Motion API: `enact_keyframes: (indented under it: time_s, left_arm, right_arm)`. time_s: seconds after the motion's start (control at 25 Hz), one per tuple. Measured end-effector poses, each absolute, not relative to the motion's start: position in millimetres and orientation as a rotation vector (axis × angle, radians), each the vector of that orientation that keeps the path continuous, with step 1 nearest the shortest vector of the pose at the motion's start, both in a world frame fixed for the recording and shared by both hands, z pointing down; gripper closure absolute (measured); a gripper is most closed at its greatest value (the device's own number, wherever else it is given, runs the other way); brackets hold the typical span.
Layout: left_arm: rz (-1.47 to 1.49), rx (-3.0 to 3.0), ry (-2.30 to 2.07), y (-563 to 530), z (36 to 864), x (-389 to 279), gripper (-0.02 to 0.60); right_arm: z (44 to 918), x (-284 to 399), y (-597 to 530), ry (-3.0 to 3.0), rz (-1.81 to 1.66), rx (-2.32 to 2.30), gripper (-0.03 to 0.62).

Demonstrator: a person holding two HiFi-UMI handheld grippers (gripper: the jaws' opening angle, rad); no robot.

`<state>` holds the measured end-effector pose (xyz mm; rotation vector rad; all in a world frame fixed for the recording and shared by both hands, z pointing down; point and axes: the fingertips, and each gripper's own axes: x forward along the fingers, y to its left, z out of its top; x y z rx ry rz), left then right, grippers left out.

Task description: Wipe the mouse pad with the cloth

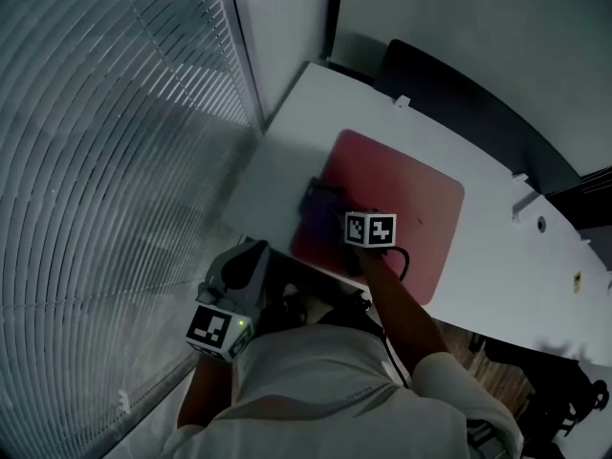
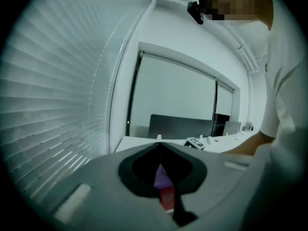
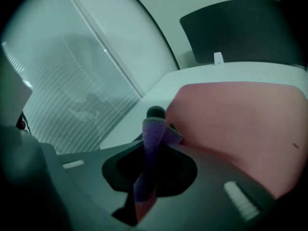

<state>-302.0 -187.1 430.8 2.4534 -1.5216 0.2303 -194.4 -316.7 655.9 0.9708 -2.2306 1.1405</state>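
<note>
You stand at a white desk beside window blinds, with a dark panel along its far edge. The red mouse pad lies flat on it. Your right gripper is clamped on the purple cloth at the pad's near-left part. Your left gripper, jaws together and empty, is held close to your body

A red mouse pad lies mid-frame on the white desk. The right gripper meets a purple cloth at its left edge, and the left gripper sits lower left.
</note>
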Motion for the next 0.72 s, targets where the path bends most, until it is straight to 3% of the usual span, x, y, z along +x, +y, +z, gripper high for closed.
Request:
enact_keyframes:
  time_s: [0.28,0.72]
  left_arm:
    - [0.213,2.501,-1.436,-201,431,-238,0.578]
    - [0.198,2.628,-1.205,-228,430,-91,0.578]
  right_arm:
    - [674,-92,-301,-2.136,1.188,1.081,0.542]
    - [687,124,-247,-1.958,1.276,1.354,0.54]
